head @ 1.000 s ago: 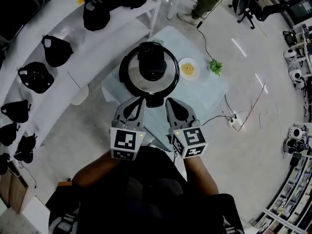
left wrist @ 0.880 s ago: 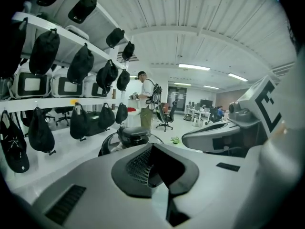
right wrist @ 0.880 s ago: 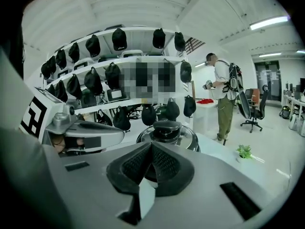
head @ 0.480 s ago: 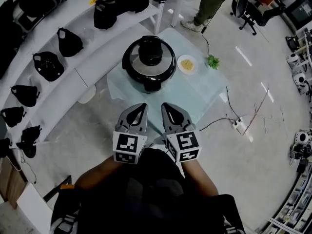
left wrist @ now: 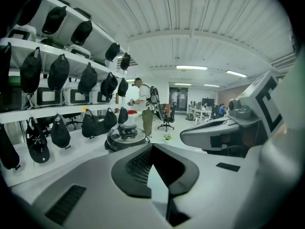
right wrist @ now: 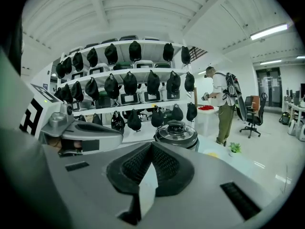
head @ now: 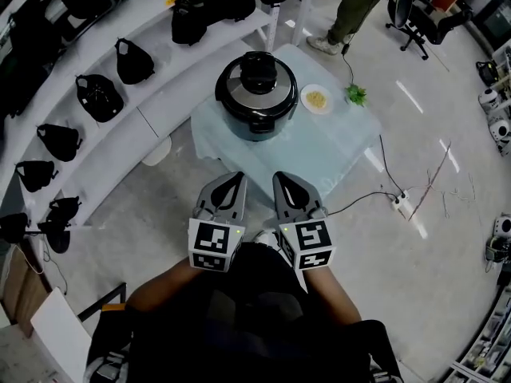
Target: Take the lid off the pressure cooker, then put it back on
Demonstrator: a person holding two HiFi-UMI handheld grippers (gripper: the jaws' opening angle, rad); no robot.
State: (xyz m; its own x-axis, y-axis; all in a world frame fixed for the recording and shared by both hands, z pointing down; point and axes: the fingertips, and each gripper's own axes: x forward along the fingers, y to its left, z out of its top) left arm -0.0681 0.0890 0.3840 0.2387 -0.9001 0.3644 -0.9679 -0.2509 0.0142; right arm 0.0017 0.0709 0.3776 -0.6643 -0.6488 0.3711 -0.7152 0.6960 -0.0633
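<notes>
we hold both grippers side by side low in the head view, well short of the table. the left gripper has its two grey jaws pressed together at the tips, with nothing between them; its own view shows the ribbed black pads meeting in a point. the right gripper is the same: jaws closed tip to tip, empty. each carries a white cube with black square markers, the left cube and the right cube, just ahead of our forearms.

the round black-and-steel pressure cooker stands at 12 o'clock from the grippers, well apart from them, on a square table under a pale blue cloth. its polished steel lid with a black knob handle sits level on the pot. both gripper views show the cooker just past the closed tips, with the lid on.

at 3 o'clock of the cooker lies a small white plate of yellow food, and at 3 o'clock of that plate stands a small green plant. curved white shelves hung with black bags run from 9 to 11 o'clock of the table. a person in olive trousers stands at 1 o'clock beyond it. a white power strip lies on the floor at the table's 4 o'clock.
</notes>
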